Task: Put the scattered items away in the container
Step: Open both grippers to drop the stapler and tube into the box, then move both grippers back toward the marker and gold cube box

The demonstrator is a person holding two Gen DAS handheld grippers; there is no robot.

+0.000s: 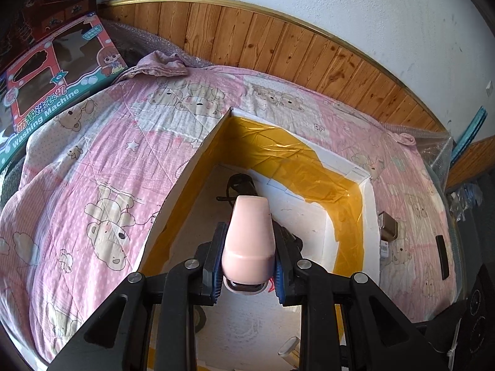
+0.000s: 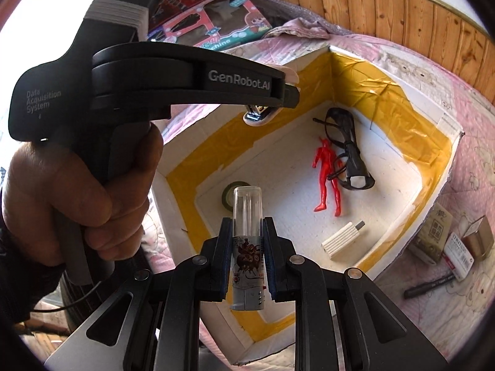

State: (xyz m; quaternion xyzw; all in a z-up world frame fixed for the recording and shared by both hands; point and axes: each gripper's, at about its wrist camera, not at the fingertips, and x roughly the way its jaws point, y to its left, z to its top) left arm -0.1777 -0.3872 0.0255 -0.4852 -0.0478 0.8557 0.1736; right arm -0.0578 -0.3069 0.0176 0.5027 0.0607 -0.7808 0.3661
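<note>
The container (image 2: 399, 105) is a white foam box, open at the top, its inner walls banded with yellow tape; it sits on a pink bear-print bed. On its floor lie a red plastic figure (image 2: 324, 173) stretched flat, black glasses (image 2: 349, 151) partly over the figure's legs toward the far right corner, a ribbed cream block (image 2: 342, 239) near the right wall, and a dark tape roll (image 2: 232, 193) near the left wall. A pale pink rounded case (image 1: 249, 238) is clamped above the box in the left tool (image 1: 249, 264). A clear-capped printed tube (image 2: 247, 247) stands upright, clamped in the right tool (image 2: 247, 259). Outside the box, on the bed to its right, lie small cardboard boxes (image 2: 433, 235) and a black marker (image 2: 428, 286).
</note>
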